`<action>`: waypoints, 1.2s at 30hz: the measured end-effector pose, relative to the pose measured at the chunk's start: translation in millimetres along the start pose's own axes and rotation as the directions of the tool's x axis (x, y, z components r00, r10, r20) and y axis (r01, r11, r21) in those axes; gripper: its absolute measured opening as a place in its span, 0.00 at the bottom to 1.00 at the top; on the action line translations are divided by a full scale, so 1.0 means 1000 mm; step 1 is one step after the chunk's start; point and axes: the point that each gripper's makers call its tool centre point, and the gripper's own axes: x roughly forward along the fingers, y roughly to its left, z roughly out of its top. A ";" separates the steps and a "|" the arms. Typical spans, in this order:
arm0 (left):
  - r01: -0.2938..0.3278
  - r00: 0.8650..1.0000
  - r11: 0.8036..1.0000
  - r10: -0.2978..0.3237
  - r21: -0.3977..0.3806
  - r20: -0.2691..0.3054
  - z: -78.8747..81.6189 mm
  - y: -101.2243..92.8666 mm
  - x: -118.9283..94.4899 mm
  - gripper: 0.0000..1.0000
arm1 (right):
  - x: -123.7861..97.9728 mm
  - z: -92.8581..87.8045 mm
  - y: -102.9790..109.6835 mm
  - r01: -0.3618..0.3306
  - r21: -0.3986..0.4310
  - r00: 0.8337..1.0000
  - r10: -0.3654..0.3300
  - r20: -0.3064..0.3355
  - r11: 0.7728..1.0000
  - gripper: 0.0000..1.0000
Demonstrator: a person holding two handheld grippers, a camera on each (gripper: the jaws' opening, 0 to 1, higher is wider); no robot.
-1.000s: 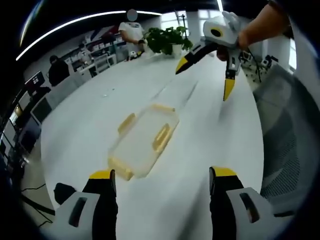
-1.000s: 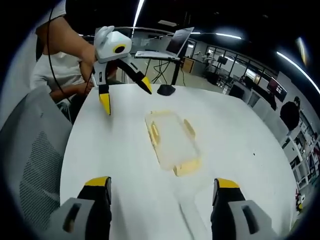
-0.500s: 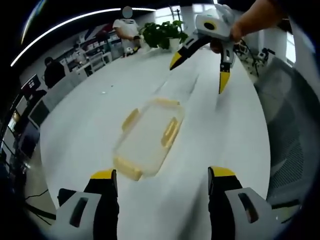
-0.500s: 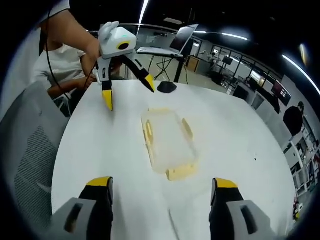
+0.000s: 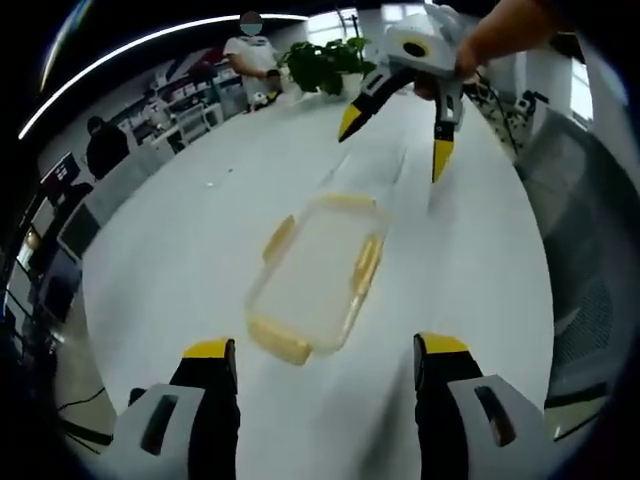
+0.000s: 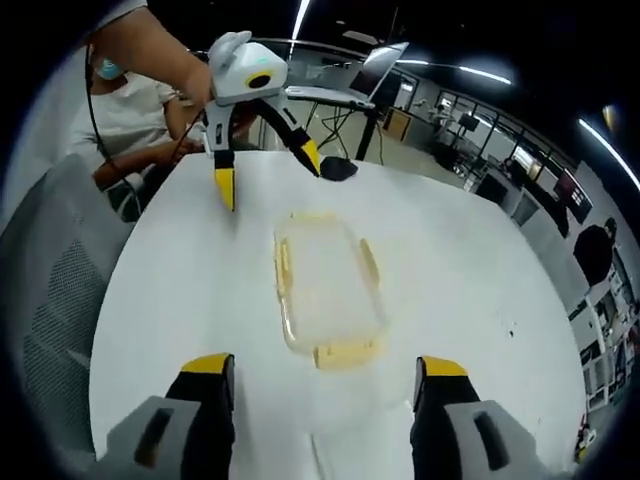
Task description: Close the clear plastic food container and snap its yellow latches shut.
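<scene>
Clear container w/ yellow latches sits mid counter btwn both grippers, left & right, fingers apart, empty; prob light, slippery, stiff plastic, so press latches at rim

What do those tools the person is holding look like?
Each hand-held gripper has a rounded white body with a yellow-ringed dark circle on it, and two slim black arms ending in yellow tips. The right hand-held gripper shows this from outside, and so does the left hand-held gripper. Seen from behind, their bases are grey-white blocks with dark slots. A thin dark cable hangs by the person.
</scene>
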 end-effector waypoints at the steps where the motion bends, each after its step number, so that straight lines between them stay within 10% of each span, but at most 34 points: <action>1: 0.001 1.000 1.000 -0.001 0.004 -0.001 0.001 0.001 0.001 0.70 | 0.001 0.001 0.000 -0.005 -0.003 1.000 0.005 0.000 1.000 0.71; 36: 0.156 0.982 0.975 -0.135 0.158 -0.133 -0.015 0.020 0.026 0.67 | 0.033 -0.002 -0.011 -0.153 -0.026 0.987 0.152 -0.060 0.988 0.63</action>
